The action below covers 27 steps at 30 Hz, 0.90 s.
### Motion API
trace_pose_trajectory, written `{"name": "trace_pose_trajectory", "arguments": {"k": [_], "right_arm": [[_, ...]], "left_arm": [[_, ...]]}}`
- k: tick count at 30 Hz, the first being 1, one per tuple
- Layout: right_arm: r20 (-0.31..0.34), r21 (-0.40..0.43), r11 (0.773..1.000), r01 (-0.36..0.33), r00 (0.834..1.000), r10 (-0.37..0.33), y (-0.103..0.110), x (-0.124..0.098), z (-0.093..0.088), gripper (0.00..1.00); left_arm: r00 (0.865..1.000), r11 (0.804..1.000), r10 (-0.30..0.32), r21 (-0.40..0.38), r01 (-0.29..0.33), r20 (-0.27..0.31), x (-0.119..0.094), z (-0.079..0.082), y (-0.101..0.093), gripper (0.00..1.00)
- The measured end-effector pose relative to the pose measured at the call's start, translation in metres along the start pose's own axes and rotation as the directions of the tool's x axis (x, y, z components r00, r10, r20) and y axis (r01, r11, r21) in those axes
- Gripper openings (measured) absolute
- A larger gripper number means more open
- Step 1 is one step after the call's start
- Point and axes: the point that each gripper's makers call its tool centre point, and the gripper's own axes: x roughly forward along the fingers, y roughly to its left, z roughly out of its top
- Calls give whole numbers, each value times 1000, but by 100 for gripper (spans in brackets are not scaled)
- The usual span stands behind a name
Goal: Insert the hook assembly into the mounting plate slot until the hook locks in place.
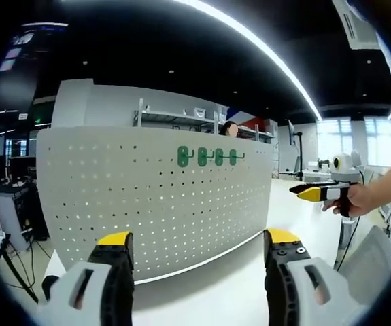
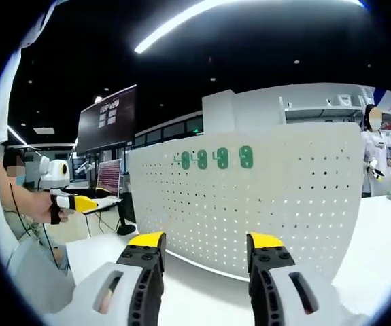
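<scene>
Right now both of your grippers are released and carry nothing: the left gripper (image 1: 198, 255) shows its two yellow-tipped jaws spread wide with only table between them, and the right gripper (image 2: 205, 255) stands the same way.

Ahead of both stands the white perforated metal mounting plate (image 1: 161, 204), upright on the white table (image 1: 215, 299), its long axis running left to right across your reach. Near its top edge sits a row of four green plastic hooks (image 1: 209, 157), already seated on the plate, side by side along that same horizontal line. In the right gripper view the same hooks (image 2: 217, 159) lie above and slightly left of the jaws, on the plate (image 2: 263, 204), well apart from the tips.

From the left gripper view the hooks sit almost straight above the gap between the jaws, so that gripper looks the better lined up; your right gripper (image 1: 317, 193) shows there off to the right, held in a hand (image 1: 358, 200) and well clear of the plate. In the right gripper view your left gripper (image 2: 79, 202) hangs far left, also apart from the plate.

No loose hook assembly can be made out on the table, so judge first whether one of the row is only partly seated. Any approach must rise and go forward to the plate's upper edge.
</scene>
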Motion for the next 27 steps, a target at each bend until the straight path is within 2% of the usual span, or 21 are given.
{"name": "trace_pose_trajectory", "arguments": {"k": [15, 24, 27], "right_arm": [[-19, 37, 999, 21, 1000, -21, 6, -31, -18, 51], [-38, 49, 998, 31, 999, -29, 6, -47, -28, 55], [-50, 51, 998, 46, 998, -43, 4, -53, -32, 56]], "left_arm": [[999, 1000, 19, 0, -19, -28, -23, -16, 3, 84], [998, 999, 32, -3, -32, -53, -38, -30, 6, 85], [999, 999, 38, -28, -40, -38, -42, -29, 9, 87]]}}
